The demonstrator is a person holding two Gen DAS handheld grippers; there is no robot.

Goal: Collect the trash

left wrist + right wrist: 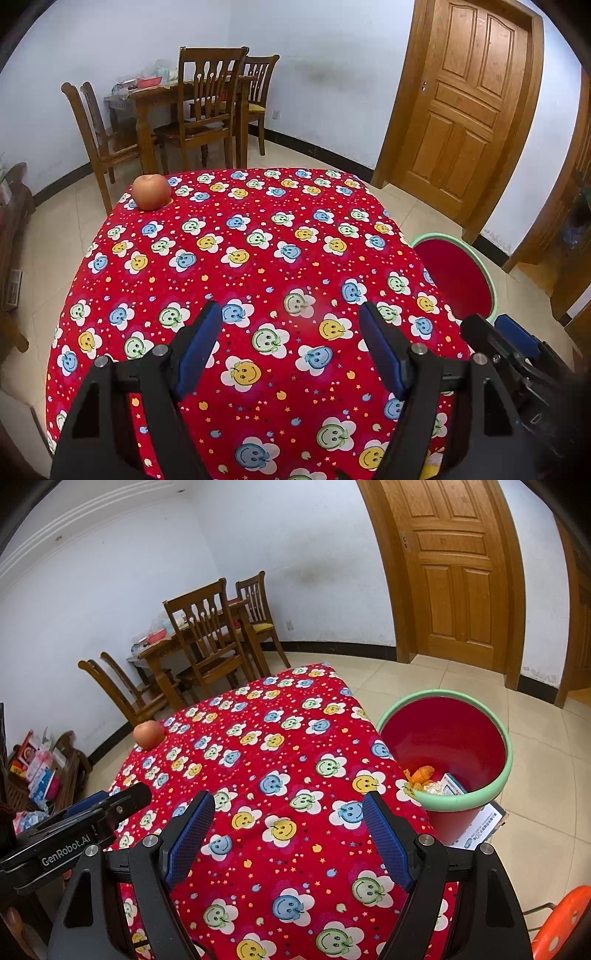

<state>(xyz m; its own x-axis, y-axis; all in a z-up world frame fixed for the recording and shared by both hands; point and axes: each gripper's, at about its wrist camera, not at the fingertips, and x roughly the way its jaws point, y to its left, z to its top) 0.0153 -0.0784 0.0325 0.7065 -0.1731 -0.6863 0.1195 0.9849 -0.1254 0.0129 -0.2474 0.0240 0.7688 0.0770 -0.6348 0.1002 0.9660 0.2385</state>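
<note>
The left claw [290, 325] hangs above the tabletop [258, 221], its blue pads spread wide with nothing between them but the red smiley-flower cloth below; it touches nothing. The right claw [288, 814] hangs the same way over the near part of the tabletop, pads spread wide and empty. In the left wrist view the right claw shows at the lower right edge, just beside the left one; in the right wrist view the left claw pokes in from the lower left.

A red bin [448, 738] with a pale green rim stands on the floor just beside the tabletop's right edge. Inside it lies the trash [424, 777]: an orange scrap, crumpled white paper and a small printed box. A printed leaflet [484, 827] lies on the floor touching the bin's base. An apple [151, 192] sits at the tabletop's far left corner, well apart from the bin and both claws.
</note>
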